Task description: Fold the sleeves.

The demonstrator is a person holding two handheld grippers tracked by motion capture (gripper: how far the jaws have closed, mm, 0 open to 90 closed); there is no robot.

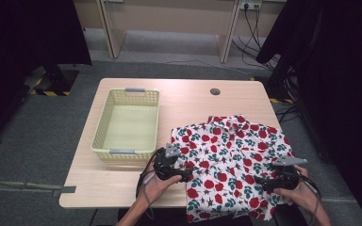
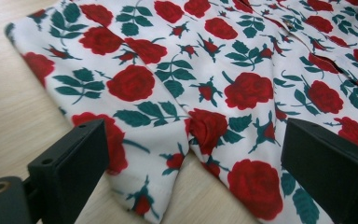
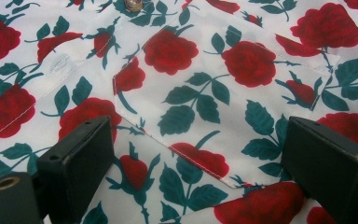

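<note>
There is one shirt (image 1: 231, 162) with red roses and green leaves on it, and it has one pocket (image 3: 223, 98) and one small button (image 3: 133, 4) that I can see up close. There is one yellow basket (image 1: 102, 123) with two grey handles, one at each end. There is one wooden table (image 1: 188, 101) with one round hole (image 1: 215, 91) in its top, and there are two hands, each with one black gripper, so that makes two grippers: the left gripper (image 1: 179, 165) and the right gripper (image 1: 269, 181).
</note>
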